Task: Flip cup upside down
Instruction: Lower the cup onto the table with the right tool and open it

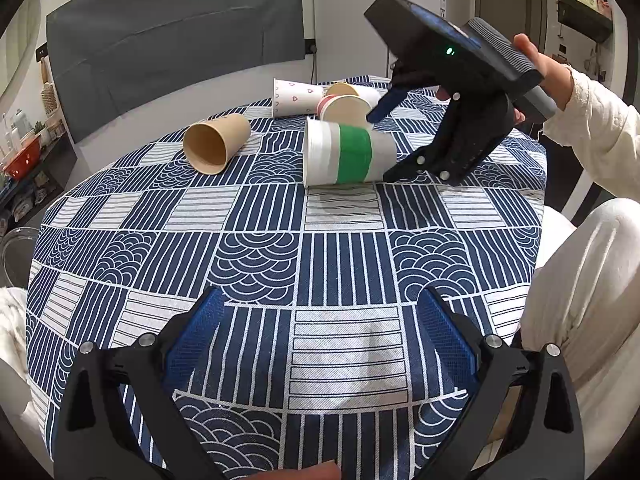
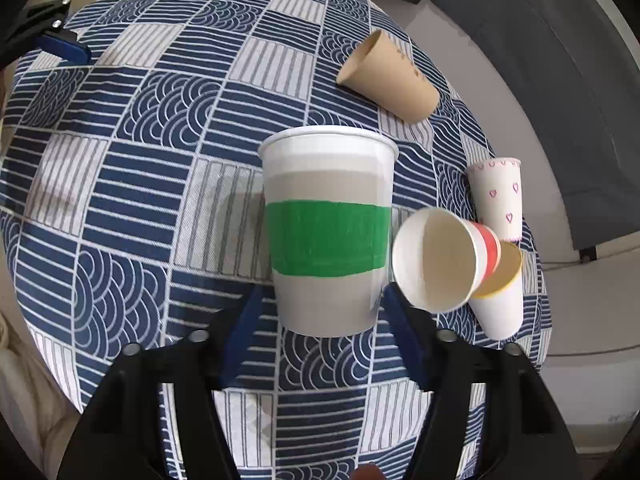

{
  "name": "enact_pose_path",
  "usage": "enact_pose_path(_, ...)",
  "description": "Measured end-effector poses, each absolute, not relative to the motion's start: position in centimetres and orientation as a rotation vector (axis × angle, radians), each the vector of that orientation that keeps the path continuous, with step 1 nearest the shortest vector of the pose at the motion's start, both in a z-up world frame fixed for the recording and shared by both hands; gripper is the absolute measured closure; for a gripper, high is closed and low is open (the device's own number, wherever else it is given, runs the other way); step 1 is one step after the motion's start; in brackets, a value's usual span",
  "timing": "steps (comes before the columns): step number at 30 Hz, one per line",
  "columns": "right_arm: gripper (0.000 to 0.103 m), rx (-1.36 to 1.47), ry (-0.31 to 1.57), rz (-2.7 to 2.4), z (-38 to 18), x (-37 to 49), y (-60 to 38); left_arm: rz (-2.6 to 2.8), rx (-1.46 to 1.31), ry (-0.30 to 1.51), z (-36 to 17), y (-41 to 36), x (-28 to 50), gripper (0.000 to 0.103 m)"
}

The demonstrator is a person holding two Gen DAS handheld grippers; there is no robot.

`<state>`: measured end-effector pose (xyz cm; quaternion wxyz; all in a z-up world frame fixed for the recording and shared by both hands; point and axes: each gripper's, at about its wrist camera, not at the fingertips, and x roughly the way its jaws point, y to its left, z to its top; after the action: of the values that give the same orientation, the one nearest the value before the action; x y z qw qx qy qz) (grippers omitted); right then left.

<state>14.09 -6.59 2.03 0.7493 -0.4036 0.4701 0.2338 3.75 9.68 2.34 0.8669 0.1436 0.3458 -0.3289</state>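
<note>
A white cup with a green band [image 1: 348,154] lies on its side on the blue patterned tablecloth [image 1: 280,240], mouth to the left. In the right wrist view the cup [image 2: 328,232] fills the middle, its base end between my right gripper's [image 2: 322,312] blue fingers. The right gripper [image 1: 380,144] is open around the cup's base; I cannot tell whether the pads touch it. My left gripper [image 1: 320,316] is open and empty, low over the near part of the cloth.
A brown cup [image 1: 216,142] lies on its side to the left. A heart-print cup [image 1: 296,98], a red-banded cup [image 2: 444,260] and a yellow-rimmed cup [image 2: 500,300] lie crowded just behind the green-banded cup. The person's leg [image 1: 580,300] is at the right.
</note>
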Motion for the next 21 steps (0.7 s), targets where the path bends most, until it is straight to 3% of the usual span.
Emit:
enact_pose_path(7,0.018,-0.776,0.970,0.561,3.0,13.7,-7.0,-0.690,0.324,0.735,2.6,9.7,4.0,0.007)
enact_pose_path(21,0.012,-0.360,0.917,0.570,4.6,13.8,-14.2,-0.750,0.546,0.710,5.1,6.0,7.0,0.006)
